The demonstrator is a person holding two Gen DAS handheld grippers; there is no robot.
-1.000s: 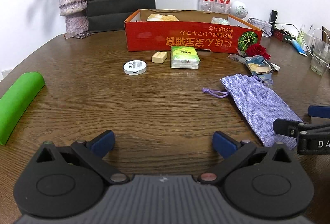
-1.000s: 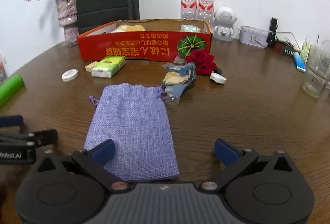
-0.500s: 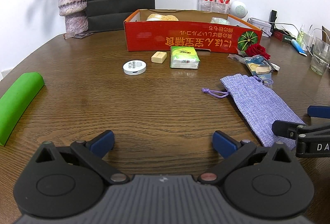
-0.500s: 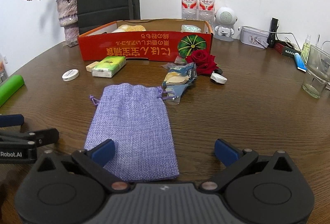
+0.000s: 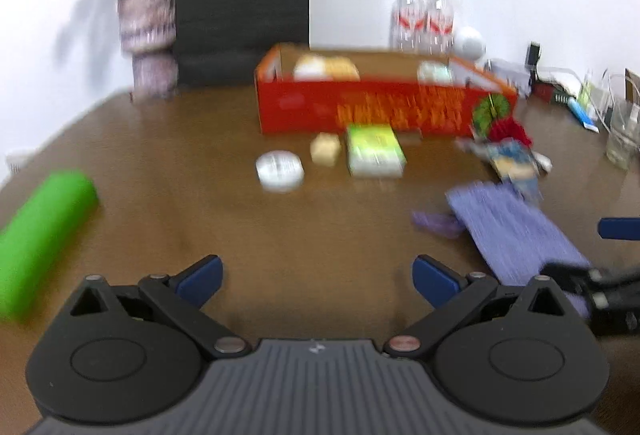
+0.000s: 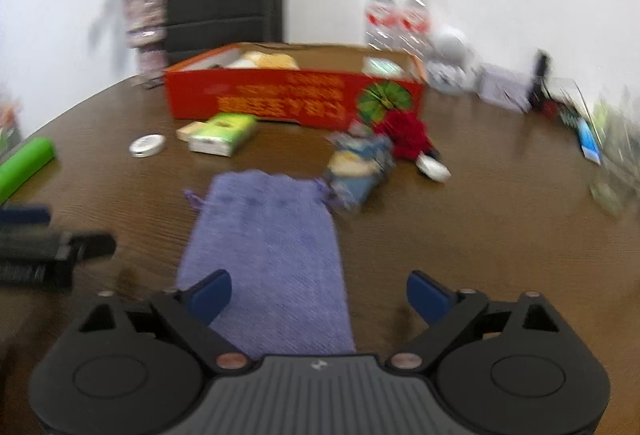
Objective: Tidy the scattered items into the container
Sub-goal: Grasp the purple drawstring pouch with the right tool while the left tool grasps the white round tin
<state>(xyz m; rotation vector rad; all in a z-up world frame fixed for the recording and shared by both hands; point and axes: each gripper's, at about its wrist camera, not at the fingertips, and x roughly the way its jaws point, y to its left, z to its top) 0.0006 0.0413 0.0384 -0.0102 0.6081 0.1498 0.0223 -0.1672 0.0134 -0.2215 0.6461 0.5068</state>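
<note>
The red box (image 6: pixel 296 103) at the far side of the table (image 6: pixel 500 235) already held a few things, but most were left outside it: the white disc (image 6: pixel 147 145), green packet (image 6: pixel 222 134), rose (image 6: pixel 406 133) and snack bag (image 6: pixel 358 171); the lilac pouch (image 6: pixel 268 259) lay nearest, its long axis running near to far, drawstring mouth toward the box. The right gripper (image 6: pixel 319 295) had just been narrowing its jaws, released and touching nothing, the pouch's near end below them; the left gripper (image 5: pixel 317 277) stood wide and empty over bare wood, left of the pouch.

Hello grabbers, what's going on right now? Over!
Left gripper open, empty. Right gripper open, jaws just closing a little over purple pouch. Pouch still outside red box. Path clear.
</note>
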